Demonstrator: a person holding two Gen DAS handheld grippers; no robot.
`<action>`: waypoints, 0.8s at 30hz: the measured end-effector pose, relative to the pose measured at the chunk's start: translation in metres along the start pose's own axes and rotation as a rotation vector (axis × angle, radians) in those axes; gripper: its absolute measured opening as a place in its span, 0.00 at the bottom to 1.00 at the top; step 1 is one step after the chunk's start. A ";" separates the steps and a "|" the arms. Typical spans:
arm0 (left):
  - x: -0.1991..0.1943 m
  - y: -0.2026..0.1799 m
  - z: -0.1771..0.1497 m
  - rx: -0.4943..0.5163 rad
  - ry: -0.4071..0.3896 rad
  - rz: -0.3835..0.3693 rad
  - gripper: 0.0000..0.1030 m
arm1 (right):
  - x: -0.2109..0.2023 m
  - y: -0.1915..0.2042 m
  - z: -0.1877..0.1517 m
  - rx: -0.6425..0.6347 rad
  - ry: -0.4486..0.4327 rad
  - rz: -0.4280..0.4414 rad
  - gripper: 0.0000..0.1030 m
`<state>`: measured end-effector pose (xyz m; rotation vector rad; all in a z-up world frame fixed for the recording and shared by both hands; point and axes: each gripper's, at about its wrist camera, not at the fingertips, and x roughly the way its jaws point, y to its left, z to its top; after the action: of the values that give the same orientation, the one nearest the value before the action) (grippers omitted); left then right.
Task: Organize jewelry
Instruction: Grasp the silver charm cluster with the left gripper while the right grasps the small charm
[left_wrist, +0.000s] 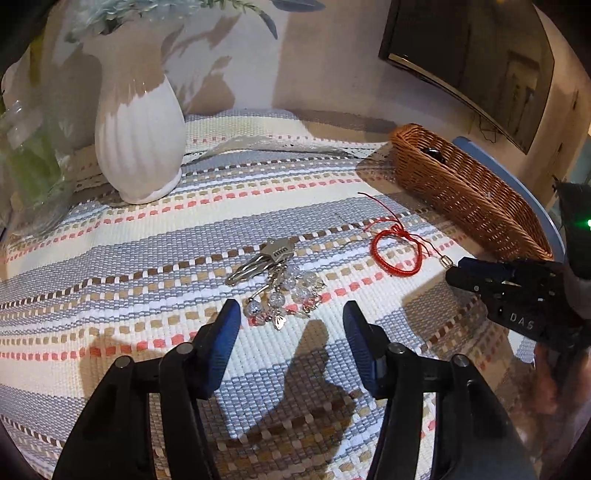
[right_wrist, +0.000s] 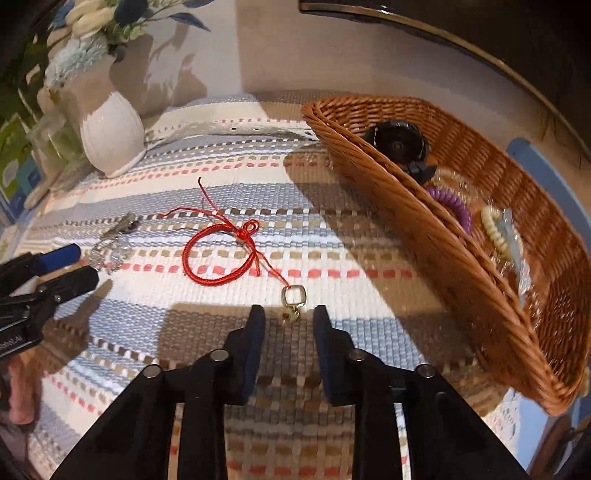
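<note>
A red cord bracelet (left_wrist: 397, 251) (right_wrist: 221, 254) lies on the striped woven mat, and its thin cord ends in a gold clasp (right_wrist: 291, 301). My right gripper (right_wrist: 289, 315) (left_wrist: 460, 269) stands over that clasp, which sits in the narrow gap between the fingertips; the pads do not press on it. Silver hair clips (left_wrist: 258, 262) (right_wrist: 122, 229) and a crystal bead bracelet (left_wrist: 291, 291) (right_wrist: 109, 254) lie together. My left gripper (left_wrist: 291, 314) (right_wrist: 86, 264) is open, its tips flanking the near end of the beads.
A wicker basket (left_wrist: 461, 192) (right_wrist: 406, 206) at the right holds a black watch (right_wrist: 397, 144), a purple coil tie (right_wrist: 454, 206) and a cream coil tie (right_wrist: 496, 232). A white ribbed vase (left_wrist: 140, 147) (right_wrist: 110, 136) and a glass jar (left_wrist: 29, 166) stand at the far left.
</note>
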<state>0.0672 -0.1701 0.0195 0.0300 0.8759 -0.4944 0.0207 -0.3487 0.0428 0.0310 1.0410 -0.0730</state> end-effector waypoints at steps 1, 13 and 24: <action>0.001 0.002 0.001 -0.008 0.004 -0.002 0.52 | 0.001 0.001 0.000 -0.005 -0.007 -0.004 0.19; 0.005 0.014 0.003 -0.058 0.017 -0.059 0.02 | -0.002 0.004 -0.002 -0.019 -0.048 -0.008 0.10; 0.010 0.013 0.008 -0.050 0.058 -0.017 0.39 | -0.012 -0.002 -0.005 -0.002 -0.080 0.034 0.10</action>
<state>0.0838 -0.1639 0.0149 -0.0091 0.9453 -0.4892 0.0102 -0.3496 0.0508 0.0435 0.9605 -0.0418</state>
